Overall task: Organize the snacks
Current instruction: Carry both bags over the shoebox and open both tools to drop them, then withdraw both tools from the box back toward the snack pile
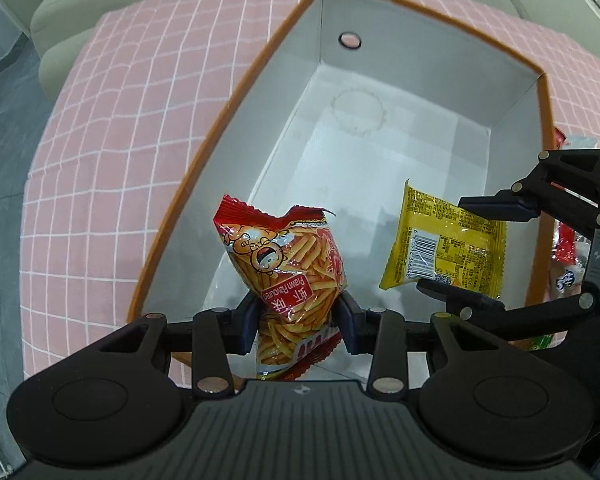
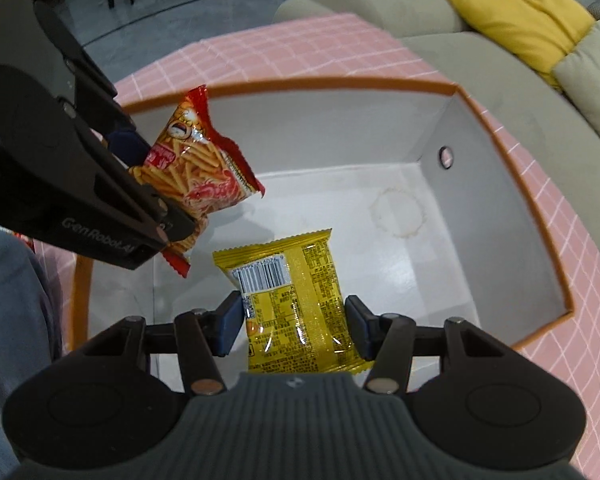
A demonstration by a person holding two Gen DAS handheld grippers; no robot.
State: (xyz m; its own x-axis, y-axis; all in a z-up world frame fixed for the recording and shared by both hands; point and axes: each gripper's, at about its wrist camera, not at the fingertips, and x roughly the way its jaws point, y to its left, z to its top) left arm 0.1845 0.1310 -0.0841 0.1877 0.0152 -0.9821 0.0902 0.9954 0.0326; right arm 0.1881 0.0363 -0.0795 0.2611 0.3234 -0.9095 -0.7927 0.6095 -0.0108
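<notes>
Left wrist view: at bottom centre the left gripper (image 1: 300, 320) pinches a red prawn-stick bag (image 1: 296, 276) over the white floor of the orange-rimmed box (image 1: 236, 92). At right the right gripper (image 1: 472, 252) clamps a yellow packet (image 1: 448, 244) over the same box. More snack packs (image 1: 566, 248) lie outside the rim at the right edge.

Right wrist view: the yellow packet fills the lower centre, the red bag hangs at upper left, and the box floor beneath shows no snacks. By my judgement the sorting has barely begun: both packets remain to be released, others to be fetched.
</notes>
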